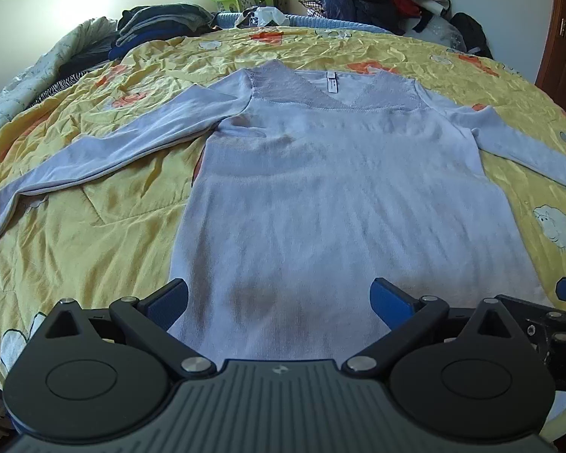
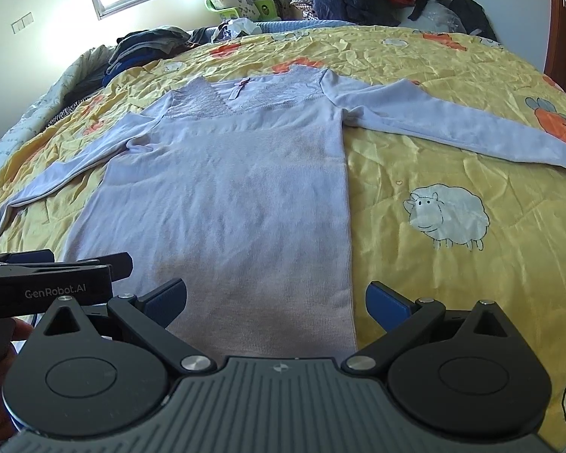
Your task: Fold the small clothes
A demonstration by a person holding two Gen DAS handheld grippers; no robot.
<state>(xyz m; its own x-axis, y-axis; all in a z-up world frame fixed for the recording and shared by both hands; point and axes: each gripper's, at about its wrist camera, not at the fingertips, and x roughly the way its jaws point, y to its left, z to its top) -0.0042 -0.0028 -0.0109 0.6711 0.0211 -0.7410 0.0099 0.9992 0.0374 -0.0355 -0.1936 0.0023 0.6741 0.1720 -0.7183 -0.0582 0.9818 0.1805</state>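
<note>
Plainly "GenRobot.AI" on left gripper (image 2: 56, 264) body; both grippers' jaws apart, right gripper (image 2: 275, 302) over lilac top (image 2: 226, 196).

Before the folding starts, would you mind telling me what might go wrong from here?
Both sleeves lie spread wide, so the left sleeve and right sleeve may trail if the sweater is lifted by its hem. The open left gripper and right gripper could also pinch the wrinkled yellow quilt.
</note>
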